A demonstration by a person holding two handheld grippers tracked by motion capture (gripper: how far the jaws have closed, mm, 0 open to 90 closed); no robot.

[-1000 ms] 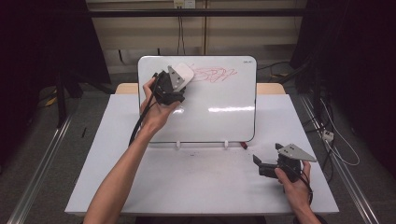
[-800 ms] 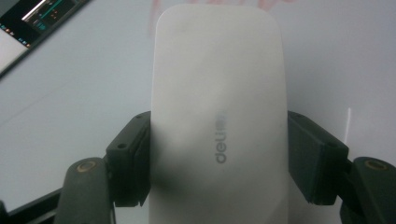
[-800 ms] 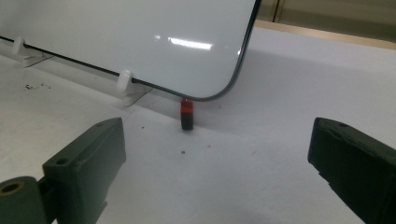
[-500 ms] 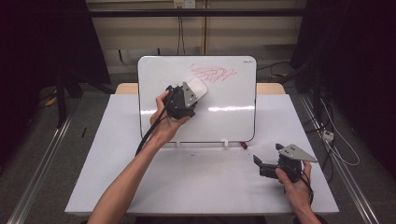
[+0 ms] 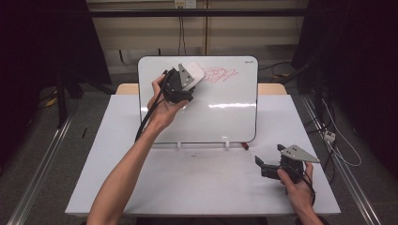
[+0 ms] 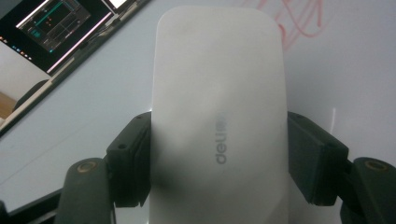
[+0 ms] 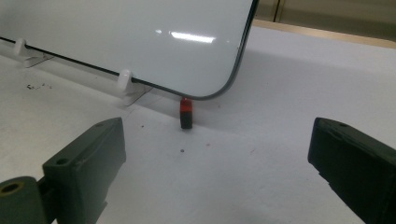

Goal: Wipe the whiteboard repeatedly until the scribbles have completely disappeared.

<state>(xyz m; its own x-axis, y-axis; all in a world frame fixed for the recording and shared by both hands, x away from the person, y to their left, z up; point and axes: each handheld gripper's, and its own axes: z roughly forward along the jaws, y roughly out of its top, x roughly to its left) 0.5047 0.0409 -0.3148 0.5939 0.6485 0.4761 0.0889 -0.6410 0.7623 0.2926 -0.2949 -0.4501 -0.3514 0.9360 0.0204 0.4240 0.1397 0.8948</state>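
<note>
Left gripper view, eraser (image 6: 217,116) covering whiteboard (image 6: 355,70), red scribble (image 6: 299,25) half-hidden

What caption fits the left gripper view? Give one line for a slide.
Left gripper clamps a white eraser against the whiteboard, beside red scribbles.

White eraser (image 5: 194,74) pressed flat on whiteboard (image 5: 220,112), beside red scribble (image 5: 220,74)

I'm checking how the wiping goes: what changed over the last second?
The left gripper, shut on the white eraser, swept right across the whiteboard and back, wiping away the left part of the red scribble. The right gripper stayed open over the table.
</note>
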